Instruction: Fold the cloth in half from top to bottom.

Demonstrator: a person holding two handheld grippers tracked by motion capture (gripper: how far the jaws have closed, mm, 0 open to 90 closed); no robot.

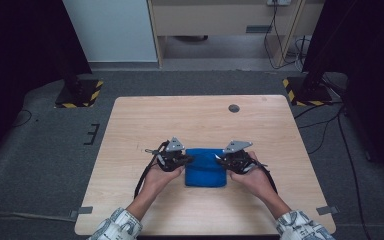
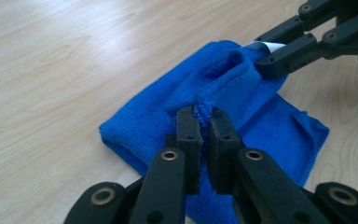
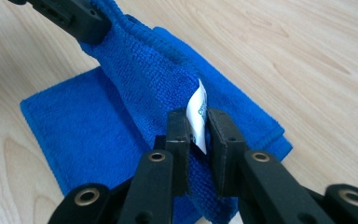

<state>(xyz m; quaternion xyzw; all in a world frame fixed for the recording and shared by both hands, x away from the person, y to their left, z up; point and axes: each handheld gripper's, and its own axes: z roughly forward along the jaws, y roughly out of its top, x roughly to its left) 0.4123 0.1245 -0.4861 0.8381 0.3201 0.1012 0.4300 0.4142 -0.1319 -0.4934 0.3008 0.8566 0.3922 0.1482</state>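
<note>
A blue microfibre cloth (image 1: 205,169) lies folded on the wooden table (image 1: 180,120), between the two hands. My left gripper (image 1: 189,160) pinches the cloth's upper layer at its left edge; in the left gripper view its jaws (image 2: 204,122) are shut on a raised fold of the cloth (image 2: 154,116). My right gripper (image 1: 220,160) grips the right edge, with the jaws (image 3: 197,126) closed on the cloth (image 3: 121,126) and its white label (image 3: 199,107). The held layer is lifted a little above the part lying flat. Each gripper view also shows the other gripper (image 2: 265,63) (image 3: 86,23) holding the far corner.
A small dark round disc (image 1: 234,108) sits near the table's far edge. Bare wood surrounds the cloth on all sides. Grey carpet lies around the table, with two stands on yellow-black striped bases (image 1: 80,94) at the back corners.
</note>
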